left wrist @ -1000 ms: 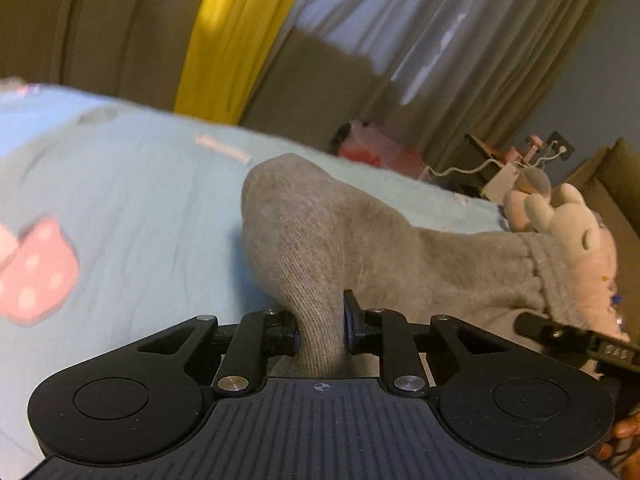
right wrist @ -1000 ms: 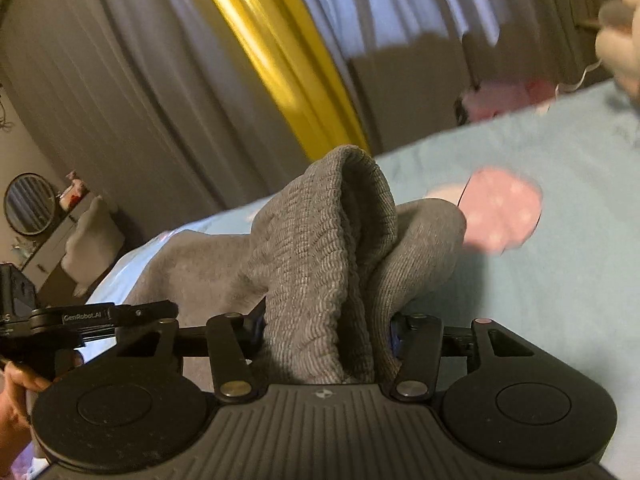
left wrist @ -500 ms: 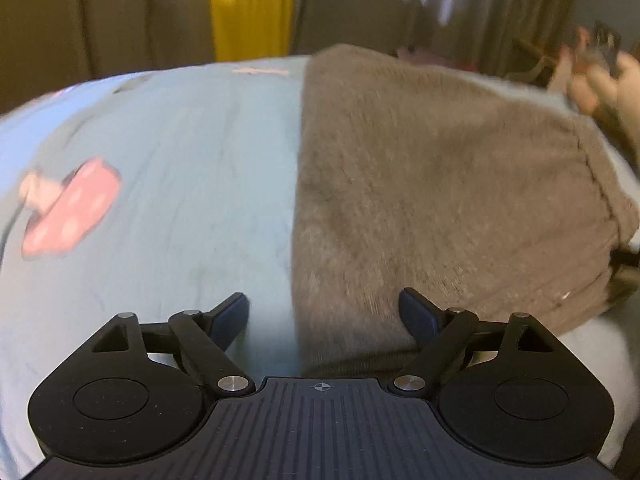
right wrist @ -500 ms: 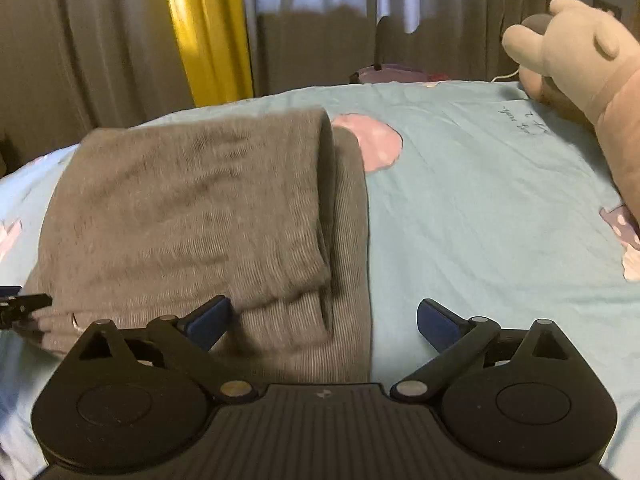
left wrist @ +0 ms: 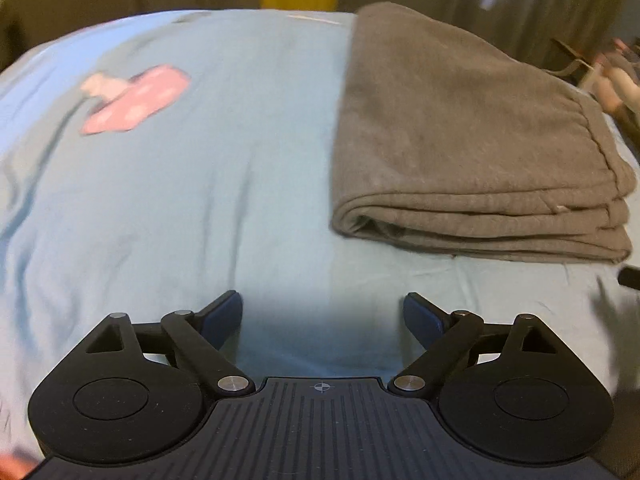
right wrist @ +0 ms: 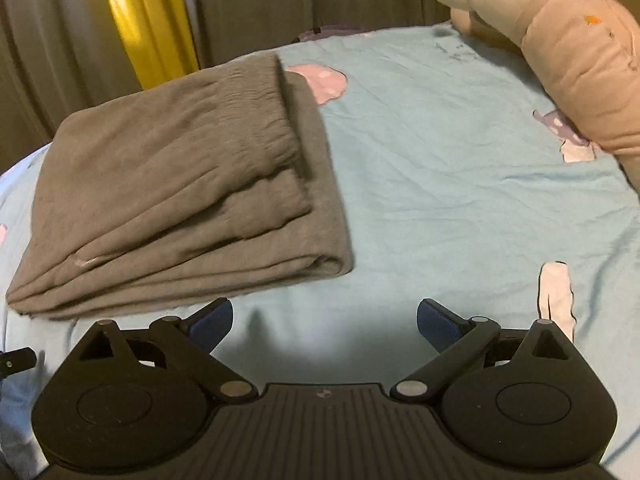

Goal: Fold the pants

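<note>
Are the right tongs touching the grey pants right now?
Apart. In the right wrist view the right tongs stand open over bare blue sheet, with a strip of sheet showing between their tips and the folded pants.

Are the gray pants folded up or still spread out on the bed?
Folded. The gray pants lie as a compact stack on the blue sheet, with several layered edges showing along the near side. Neither tool touches them.
</note>
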`<state>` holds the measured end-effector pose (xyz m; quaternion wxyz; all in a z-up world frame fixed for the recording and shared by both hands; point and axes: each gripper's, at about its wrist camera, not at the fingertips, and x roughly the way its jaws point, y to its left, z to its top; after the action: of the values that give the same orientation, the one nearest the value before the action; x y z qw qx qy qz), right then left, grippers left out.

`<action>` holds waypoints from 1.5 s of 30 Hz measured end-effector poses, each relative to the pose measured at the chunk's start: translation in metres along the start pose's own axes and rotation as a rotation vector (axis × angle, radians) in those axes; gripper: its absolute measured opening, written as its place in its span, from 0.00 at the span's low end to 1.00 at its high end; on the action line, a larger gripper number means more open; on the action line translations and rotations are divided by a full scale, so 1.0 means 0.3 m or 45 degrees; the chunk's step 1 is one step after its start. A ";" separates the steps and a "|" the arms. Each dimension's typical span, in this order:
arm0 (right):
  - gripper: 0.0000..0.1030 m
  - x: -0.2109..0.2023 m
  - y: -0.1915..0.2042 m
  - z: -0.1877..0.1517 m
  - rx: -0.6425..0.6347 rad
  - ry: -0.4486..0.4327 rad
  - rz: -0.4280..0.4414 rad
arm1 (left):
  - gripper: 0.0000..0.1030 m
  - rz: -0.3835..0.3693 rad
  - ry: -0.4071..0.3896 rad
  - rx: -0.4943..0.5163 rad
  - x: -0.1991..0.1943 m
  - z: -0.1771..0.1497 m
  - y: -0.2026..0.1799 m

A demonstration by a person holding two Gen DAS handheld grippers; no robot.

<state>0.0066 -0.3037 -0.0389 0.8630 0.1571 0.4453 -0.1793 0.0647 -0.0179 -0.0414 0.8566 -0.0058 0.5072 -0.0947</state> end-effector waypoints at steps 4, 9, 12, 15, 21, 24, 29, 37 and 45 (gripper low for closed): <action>0.96 -0.048 0.027 -0.058 -0.006 0.041 -0.006 | 0.91 -0.020 -0.034 -0.120 -0.058 -0.036 0.033; 0.96 -0.133 0.057 -0.093 -0.076 -0.055 -0.007 | 0.93 0.044 -0.032 -0.080 -0.113 -0.051 0.023; 0.96 -0.172 0.068 -0.115 -0.092 -0.071 -0.002 | 0.93 0.013 -0.068 -0.112 -0.173 -0.076 0.033; 0.96 -0.230 0.079 -0.133 -0.120 -0.121 0.000 | 0.94 -0.010 -0.132 -0.095 -0.245 -0.109 0.027; 0.96 -0.362 0.103 -0.176 -0.211 -0.209 0.148 | 0.95 -0.052 -0.212 -0.019 -0.357 -0.160 -0.003; 0.96 -0.415 0.126 -0.197 -0.271 -0.231 0.174 | 0.98 -0.058 -0.259 0.021 -0.398 -0.180 -0.024; 0.96 -0.495 0.186 -0.216 -0.420 -0.265 0.133 | 0.98 -0.069 -0.305 0.103 -0.438 -0.199 -0.049; 0.96 -0.552 0.192 -0.206 -0.491 -0.263 0.175 | 1.00 -0.113 -0.301 0.158 -0.440 -0.188 -0.073; 0.86 -0.372 0.018 -0.084 0.005 -0.261 0.390 | 1.00 -0.075 -0.306 0.124 -0.367 -0.150 -0.075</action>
<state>-0.0691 -0.2691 0.0398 0.9208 0.2058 0.3255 -0.0617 -0.0294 -0.0176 0.0346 0.9073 0.0097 0.3953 -0.1430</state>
